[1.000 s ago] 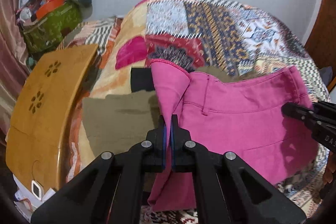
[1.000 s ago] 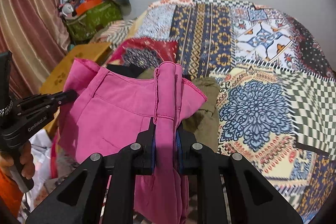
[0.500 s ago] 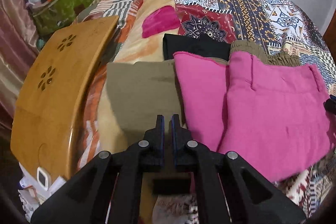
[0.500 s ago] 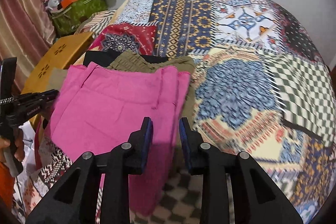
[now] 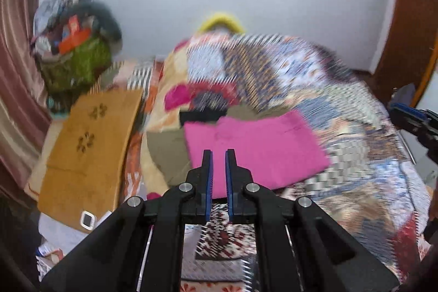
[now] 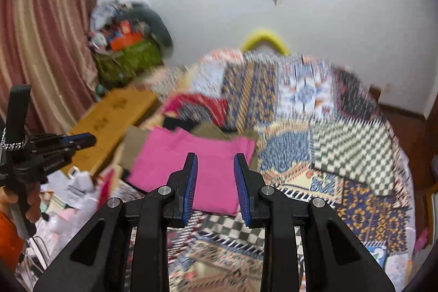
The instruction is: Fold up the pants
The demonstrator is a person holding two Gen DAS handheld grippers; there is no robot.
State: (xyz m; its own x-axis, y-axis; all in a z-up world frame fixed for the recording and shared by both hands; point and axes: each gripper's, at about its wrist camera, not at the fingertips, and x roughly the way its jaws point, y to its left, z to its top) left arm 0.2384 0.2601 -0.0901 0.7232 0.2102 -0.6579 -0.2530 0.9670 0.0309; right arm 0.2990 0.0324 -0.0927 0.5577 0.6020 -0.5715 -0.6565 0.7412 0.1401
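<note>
The pink pants [image 5: 257, 147] lie folded flat on the patchwork bed cover, on top of olive and black folded clothes; they also show in the right wrist view [image 6: 191, 163]. My left gripper [image 5: 218, 155] is pulled back above the bed's near edge, jaws a small gap apart and empty. My right gripper [image 6: 215, 159] is open and empty, also drawn back from the pants. The left gripper shows at the left edge of the right wrist view [image 6: 82, 140]; the right gripper shows at the right edge of the left wrist view [image 5: 405, 114]. Both views are motion-blurred.
A wooden lap table [image 5: 90, 144] leans at the bed's left side. A pile of bags and clothes [image 5: 74, 51] sits in the left corner by a curtain [image 6: 41, 45]. Olive folded clothes [image 5: 167, 152] lie under the pants. Papers litter the floor [image 6: 71, 190].
Both grippers let go of the pink pants, which now lie flat and folded. Both grippers have drawn back and up from the bed; the right jaws opened wider.
</note>
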